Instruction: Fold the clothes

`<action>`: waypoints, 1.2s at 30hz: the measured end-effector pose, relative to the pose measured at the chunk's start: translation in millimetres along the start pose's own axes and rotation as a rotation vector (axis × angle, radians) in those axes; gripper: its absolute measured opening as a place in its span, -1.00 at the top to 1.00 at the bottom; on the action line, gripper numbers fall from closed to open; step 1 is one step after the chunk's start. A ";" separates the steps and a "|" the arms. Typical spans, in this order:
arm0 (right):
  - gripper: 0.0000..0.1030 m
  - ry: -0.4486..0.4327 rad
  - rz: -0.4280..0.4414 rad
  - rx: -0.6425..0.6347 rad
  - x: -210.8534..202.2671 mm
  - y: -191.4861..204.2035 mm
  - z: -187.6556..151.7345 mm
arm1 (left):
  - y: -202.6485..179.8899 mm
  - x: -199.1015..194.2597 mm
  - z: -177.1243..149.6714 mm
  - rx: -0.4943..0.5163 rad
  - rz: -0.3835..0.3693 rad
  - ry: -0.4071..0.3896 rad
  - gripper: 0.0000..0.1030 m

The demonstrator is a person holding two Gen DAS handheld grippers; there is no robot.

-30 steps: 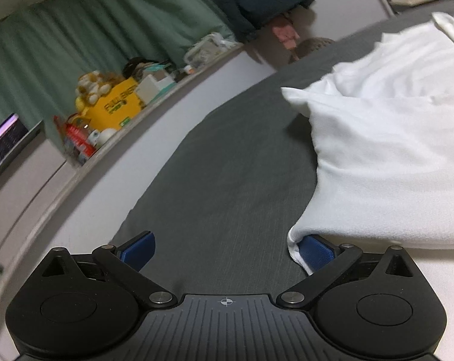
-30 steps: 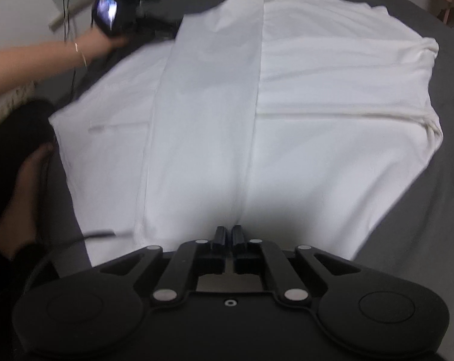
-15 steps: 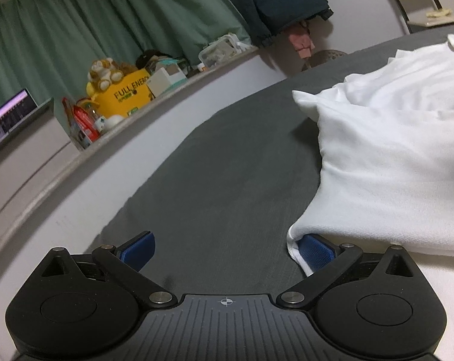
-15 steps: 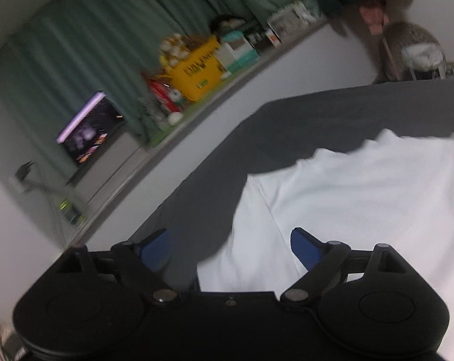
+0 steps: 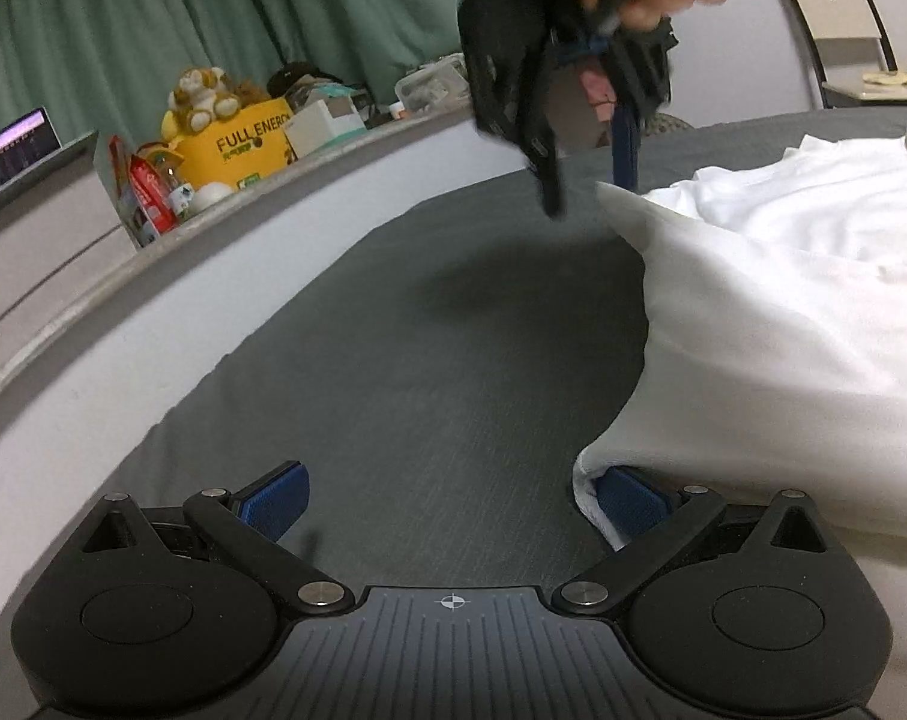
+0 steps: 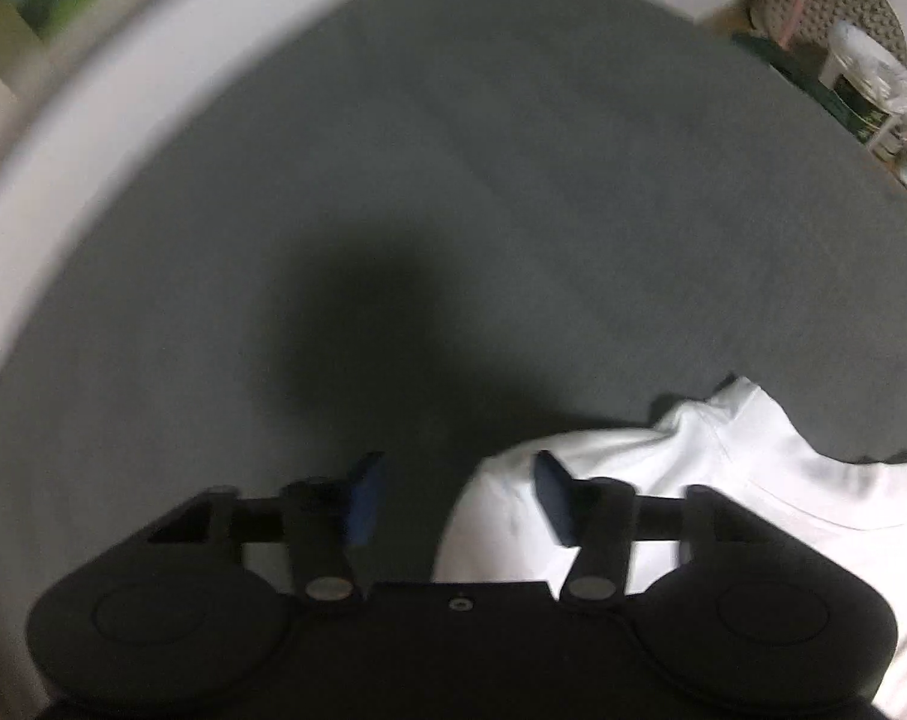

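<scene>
On grey bedding (image 5: 429, 372), white shirt (image 5: 801, 312) (rumpled).

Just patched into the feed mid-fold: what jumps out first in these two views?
The white shirt dominates, spread over the right side of the grey bed, one corner draped over a pad of the open left claw. Above the shirt's far corner the right claw hangs pointing down, blurred, its jaws just closing with nothing gripped. On the ledge behind, a yellow box topped by a plush toy catches the eye.
</scene>
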State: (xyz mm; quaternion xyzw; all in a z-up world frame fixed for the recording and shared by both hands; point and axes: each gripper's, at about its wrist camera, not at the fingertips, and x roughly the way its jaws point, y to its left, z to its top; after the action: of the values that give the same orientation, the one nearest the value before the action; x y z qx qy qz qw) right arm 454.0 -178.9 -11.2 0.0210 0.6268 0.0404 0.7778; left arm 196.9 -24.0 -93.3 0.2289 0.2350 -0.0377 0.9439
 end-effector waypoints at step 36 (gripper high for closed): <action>-0.23 -0.561 0.481 0.280 8.2 -143.6 -185.7 | 16.8 -26.2 11.4 -0.181 -0.194 -0.210 -1.00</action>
State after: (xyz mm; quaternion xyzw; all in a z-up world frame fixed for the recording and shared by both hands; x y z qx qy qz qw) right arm 279.6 -324.5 -70.7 0.2832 0.3667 0.1281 0.8769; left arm 181.5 -15.1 -65.4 0.1139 0.1586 -0.1312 0.9719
